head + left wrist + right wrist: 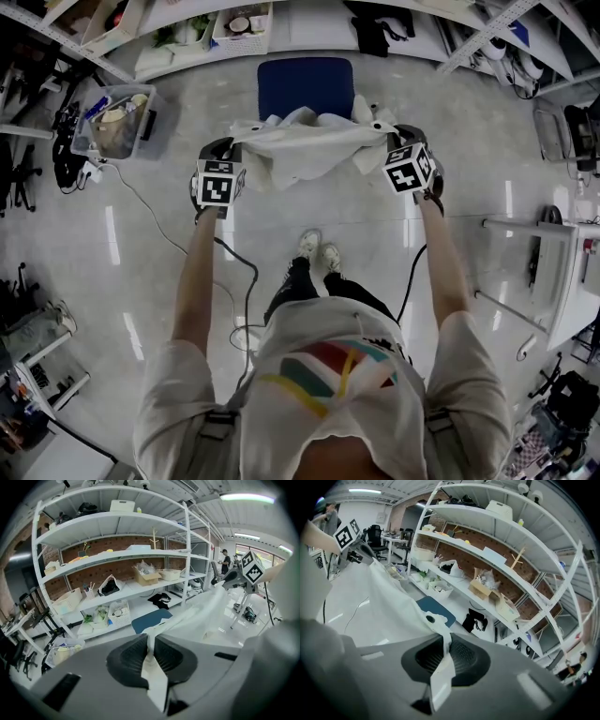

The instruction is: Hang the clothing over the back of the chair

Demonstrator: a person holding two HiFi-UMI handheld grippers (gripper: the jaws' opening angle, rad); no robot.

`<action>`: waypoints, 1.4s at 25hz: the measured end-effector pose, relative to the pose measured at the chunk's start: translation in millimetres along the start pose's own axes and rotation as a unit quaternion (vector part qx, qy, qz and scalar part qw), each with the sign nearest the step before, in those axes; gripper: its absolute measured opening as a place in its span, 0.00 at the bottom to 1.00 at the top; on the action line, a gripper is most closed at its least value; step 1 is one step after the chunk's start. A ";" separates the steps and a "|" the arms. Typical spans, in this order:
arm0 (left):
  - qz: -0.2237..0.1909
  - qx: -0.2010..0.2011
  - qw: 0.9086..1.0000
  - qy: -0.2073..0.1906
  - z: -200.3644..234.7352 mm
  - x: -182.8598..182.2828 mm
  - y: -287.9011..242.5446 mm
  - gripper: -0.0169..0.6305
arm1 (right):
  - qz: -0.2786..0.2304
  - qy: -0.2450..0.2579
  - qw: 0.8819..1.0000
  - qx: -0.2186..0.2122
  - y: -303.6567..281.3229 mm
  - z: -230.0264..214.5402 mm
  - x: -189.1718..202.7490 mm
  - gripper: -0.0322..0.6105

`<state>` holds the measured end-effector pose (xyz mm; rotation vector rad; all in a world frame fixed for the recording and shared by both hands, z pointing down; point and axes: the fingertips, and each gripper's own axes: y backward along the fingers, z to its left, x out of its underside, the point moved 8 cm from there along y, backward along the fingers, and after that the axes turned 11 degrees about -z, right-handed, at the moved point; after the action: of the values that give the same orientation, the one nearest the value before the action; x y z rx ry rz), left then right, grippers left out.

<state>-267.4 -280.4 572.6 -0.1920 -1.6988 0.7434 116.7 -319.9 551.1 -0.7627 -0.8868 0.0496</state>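
A white garment [300, 145] is stretched between my two grippers, just above a chair with a blue seat [305, 84]. My left gripper [232, 148] is shut on the garment's left edge. In the left gripper view the cloth [201, 611] is pinched between the dark pads [131, 660] of that gripper [151, 645]. My right gripper [382, 139] is shut on the right edge. In the right gripper view a strip of cloth [389, 606] runs down between the jaws of that gripper [446, 644]. The blue seat [151, 619] [436, 610] shows beyond the cloth in both gripper views.
White shelving [309, 28] curves behind the chair, holding baskets, boxes and dark clothing [375, 33]. A clear bin [117, 120] with loose items stands on the floor at left. Cables [234, 272] trail across the floor. A white table [562, 281] stands at right.
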 end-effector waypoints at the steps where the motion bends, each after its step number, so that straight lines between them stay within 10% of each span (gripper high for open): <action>1: 0.001 0.000 1.000 -0.001 -0.2 0.5 0.3 0.06 | 0.000 -0.005 1.000 0.002 -0.2 0.4 -0.1 0.09; 11: -0.004 0.003 0.998 0.055 0.7 13.2 3.4 0.29 | -0.010 -0.053 0.998 0.014 6.1 3.8 7.9 0.29; 25: -0.021 -0.008 0.998 0.063 -1.3 11.9 22.2 0.33 | -0.033 -0.075 0.997 0.010 28.1 10.2 1.8 0.48; 31: -0.086 -0.024 0.994 0.063 -3.0 -36.1 38.5 0.31 | -0.089 -0.085 0.988 0.089 60.6 -18.0 -34.2 0.07; 35: -0.162 -0.055 0.985 0.038 -8.4 -83.9 58.6 0.06 | -0.155 -0.079 0.979 0.110 83.1 -29.4 -73.4 0.06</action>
<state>-251.7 -273.7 471.4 -0.0173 -1.6465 0.3970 111.9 -300.5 438.2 -0.4121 -1.1232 -0.0667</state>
